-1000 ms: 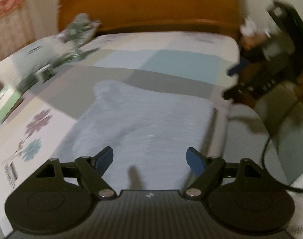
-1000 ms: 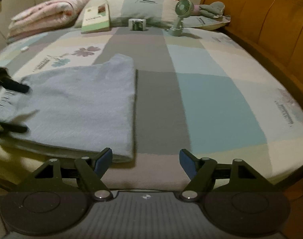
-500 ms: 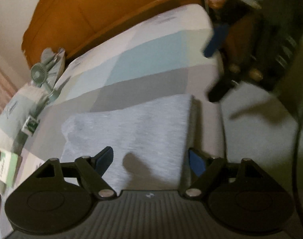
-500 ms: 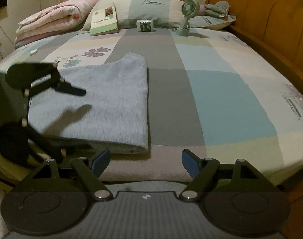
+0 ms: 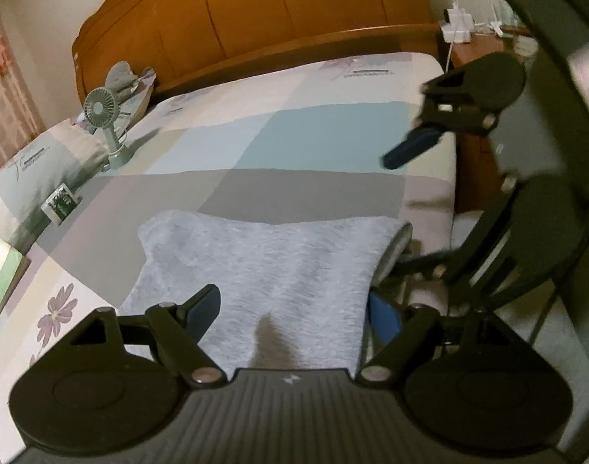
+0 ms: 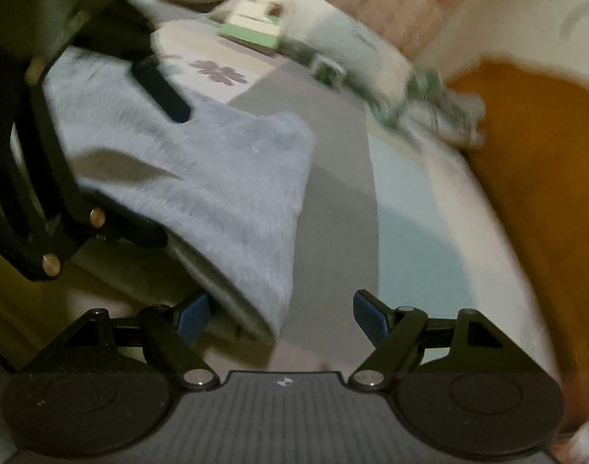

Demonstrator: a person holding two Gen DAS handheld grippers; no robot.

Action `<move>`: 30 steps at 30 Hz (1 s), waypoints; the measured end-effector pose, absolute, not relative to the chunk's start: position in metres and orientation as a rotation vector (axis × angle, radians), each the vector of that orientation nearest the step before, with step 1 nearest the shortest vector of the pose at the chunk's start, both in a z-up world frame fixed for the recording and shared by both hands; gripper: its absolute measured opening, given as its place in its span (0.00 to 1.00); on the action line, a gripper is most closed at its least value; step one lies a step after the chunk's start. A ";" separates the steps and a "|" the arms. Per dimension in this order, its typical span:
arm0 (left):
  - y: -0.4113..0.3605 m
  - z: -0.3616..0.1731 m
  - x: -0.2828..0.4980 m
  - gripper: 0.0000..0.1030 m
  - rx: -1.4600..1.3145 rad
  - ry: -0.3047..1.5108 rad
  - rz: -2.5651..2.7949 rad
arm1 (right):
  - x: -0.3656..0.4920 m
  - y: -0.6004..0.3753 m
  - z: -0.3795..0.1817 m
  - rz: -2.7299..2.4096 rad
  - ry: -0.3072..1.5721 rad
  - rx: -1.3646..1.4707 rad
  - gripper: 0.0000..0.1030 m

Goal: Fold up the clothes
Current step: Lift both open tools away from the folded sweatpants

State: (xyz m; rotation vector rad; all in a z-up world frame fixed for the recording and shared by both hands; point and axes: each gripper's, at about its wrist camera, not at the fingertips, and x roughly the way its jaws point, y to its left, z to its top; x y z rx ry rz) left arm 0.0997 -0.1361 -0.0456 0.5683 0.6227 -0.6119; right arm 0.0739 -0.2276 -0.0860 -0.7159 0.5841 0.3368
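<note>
Book (image 5: 0, 270) with green cover lies at far left of the left wrist view, on the patchwork bedspread (image 5: 302, 147), next to a printed purple flower. Further along sit a small white-and-green box (image 5: 60, 203) leaning against a pillow (image 5: 35, 166) and a grey-green handheld fan (image 5: 105, 116) standing upright on its base. Wooden headboard (image 5: 255, 19) runs behind. Centre of view: pale blue-grey folded garment (image 5: 263, 266) lies flat near the bed's near edge, layered edges showing at its right side. Left gripper (image 5: 294, 309) sits low over the garment's near end, fingers spread wide, one tip over the fabric and the other just off its right edge; nothing pinched. To the right, right gripper (image 5: 430, 201) appears dark and partly blurred, its upper finger above the bedspread, its lower finger down beside the garment's folded edge. Right wrist view is motion-blurred: the garment's corner lies between the widely spread fingers, left tip tucked below the layered edge, right tip over bare bedspread; contact cannot be confirmed.
</note>
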 end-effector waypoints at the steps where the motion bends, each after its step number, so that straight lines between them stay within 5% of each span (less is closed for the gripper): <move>1: -0.135 -0.045 0.100 0.80 0.560 0.625 -0.614 | 0.074 -0.221 -0.089 0.333 0.558 -0.772 0.80; 5: -0.128 -0.045 0.105 0.80 0.512 0.644 -0.620 | 0.070 -0.219 -0.110 0.259 0.469 -0.989 0.81; 14: -0.099 -0.025 0.092 0.82 0.397 0.621 -0.667 | 0.066 -0.242 -0.105 0.262 0.499 -0.925 0.84; 22: -0.070 -0.065 0.102 0.82 0.425 0.746 -0.508 | 0.051 -0.263 -0.099 0.204 0.586 -0.954 0.85; 30: -0.048 -0.043 0.090 0.82 0.401 0.689 -0.436 | 0.081 -0.255 -0.047 0.369 0.638 -0.534 0.85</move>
